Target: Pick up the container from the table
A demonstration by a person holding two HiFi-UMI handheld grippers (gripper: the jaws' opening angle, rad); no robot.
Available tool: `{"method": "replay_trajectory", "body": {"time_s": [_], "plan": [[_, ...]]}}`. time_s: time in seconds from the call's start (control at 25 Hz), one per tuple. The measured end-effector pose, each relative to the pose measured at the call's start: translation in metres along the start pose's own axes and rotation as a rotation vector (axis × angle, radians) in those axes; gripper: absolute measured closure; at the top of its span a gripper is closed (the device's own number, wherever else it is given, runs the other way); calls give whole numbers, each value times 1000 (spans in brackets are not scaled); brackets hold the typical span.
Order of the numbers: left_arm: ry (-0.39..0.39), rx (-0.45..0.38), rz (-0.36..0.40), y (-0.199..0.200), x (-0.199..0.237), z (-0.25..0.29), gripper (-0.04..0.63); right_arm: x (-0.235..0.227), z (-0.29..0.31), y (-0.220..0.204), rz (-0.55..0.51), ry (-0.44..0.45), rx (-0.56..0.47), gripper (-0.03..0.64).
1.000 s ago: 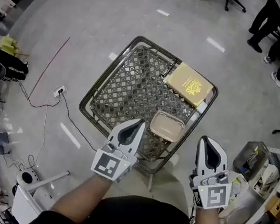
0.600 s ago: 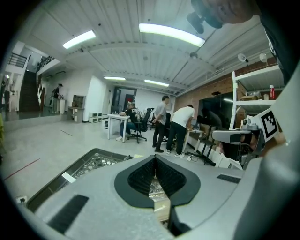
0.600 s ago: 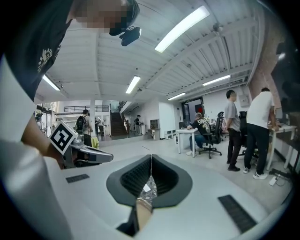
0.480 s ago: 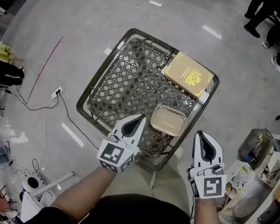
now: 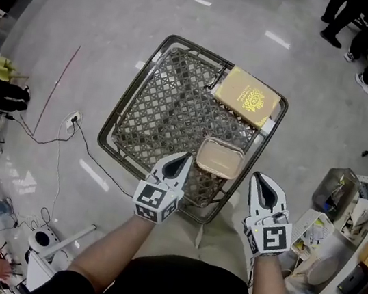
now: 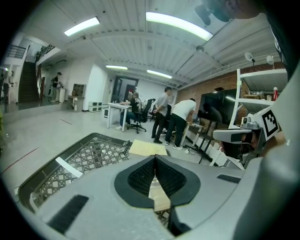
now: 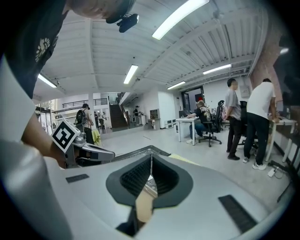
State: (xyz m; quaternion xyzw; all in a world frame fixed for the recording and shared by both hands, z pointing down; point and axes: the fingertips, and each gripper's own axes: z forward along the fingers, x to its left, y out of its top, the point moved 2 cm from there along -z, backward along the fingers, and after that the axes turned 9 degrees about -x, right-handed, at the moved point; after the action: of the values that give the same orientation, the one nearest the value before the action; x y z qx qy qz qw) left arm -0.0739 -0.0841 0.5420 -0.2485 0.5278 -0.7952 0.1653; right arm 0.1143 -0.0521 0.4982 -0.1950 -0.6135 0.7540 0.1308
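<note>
Since the mesh table (image 5: 169, 109) sits low before me, I hold both grippers over its near edge. A yellow box (image 5: 247, 96) lies at the far corner, out of my way. The tan container (image 5: 219, 158) rests by the near rim between the left gripper (image 5: 185, 157) and right gripper (image 5: 256, 178). Both have their jaws pressed together on nothing, so I judge they must open first.

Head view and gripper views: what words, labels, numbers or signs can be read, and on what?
No text is readable.
Box: gold emblem with print, too small to read.
Left gripper and right gripper: square black-and-white markers, no letters.
Shirt: pale print at the bottom edge, cut off.
Table: white strip on its rim, no writing visible.
Container: no print seen.
</note>
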Motion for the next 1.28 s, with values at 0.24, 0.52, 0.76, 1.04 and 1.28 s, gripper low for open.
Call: {"method": "replay_trajectory", "body": {"time_s": [0.24,0.52,0.76,1.04,1.28], "plan": [[8,32,-10,-14,6,1,586,-1,4,-24,32,2,44,603],[12,70,-23,-34,10,9,586,-3,12,-54,60,19,110,603],[9,111,-10,-49,13,15,586,-4,17,-79,53,28,165,603],[31,159,-39,-69,24,18,586,-9,20,-110,102,24,239,603],[24,202,-41,-81,27,21,586,-18,25,-133,138,-7,294,603]]}}
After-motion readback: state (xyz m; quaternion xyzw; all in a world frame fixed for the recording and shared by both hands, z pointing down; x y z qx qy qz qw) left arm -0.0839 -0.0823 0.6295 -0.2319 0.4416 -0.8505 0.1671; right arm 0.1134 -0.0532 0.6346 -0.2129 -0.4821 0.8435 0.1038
